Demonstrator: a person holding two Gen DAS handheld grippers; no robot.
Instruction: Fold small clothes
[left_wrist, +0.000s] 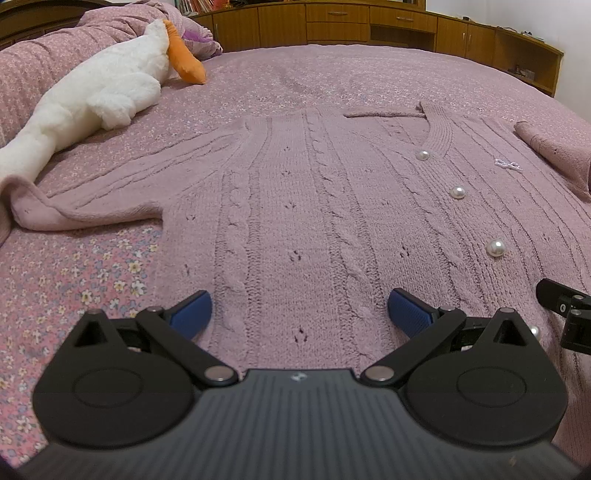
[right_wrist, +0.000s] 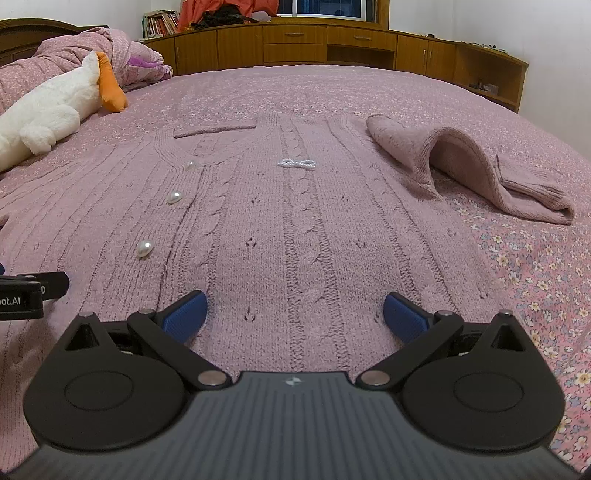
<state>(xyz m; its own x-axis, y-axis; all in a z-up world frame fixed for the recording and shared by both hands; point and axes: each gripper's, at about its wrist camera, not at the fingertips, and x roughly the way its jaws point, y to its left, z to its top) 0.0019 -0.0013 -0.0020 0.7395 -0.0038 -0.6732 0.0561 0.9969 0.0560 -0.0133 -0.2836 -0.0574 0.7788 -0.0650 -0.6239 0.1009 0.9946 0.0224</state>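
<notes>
A pink cable-knit cardigan (left_wrist: 303, 206) with pearl buttons (left_wrist: 458, 192) lies flat, front up, on the bed; it also shows in the right wrist view (right_wrist: 295, 221). Its left sleeve (left_wrist: 110, 192) stretches out to the left, the cuff rumpled. Its right sleeve (right_wrist: 472, 166) lies bunched and folded at the right. A small bead bow (right_wrist: 296, 163) sits on the chest. My left gripper (left_wrist: 299, 314) is open over the hem's left part. My right gripper (right_wrist: 294, 314) is open over the hem's right part. Both are empty.
A white plush goose (left_wrist: 92, 96) with an orange beak lies at the far left of the bed, also in the right wrist view (right_wrist: 48, 107). A rumpled quilt (right_wrist: 110, 51) is behind it. Wooden cabinets (right_wrist: 332, 40) line the far wall. The floral bedsheet (right_wrist: 535, 280) shows beside the cardigan.
</notes>
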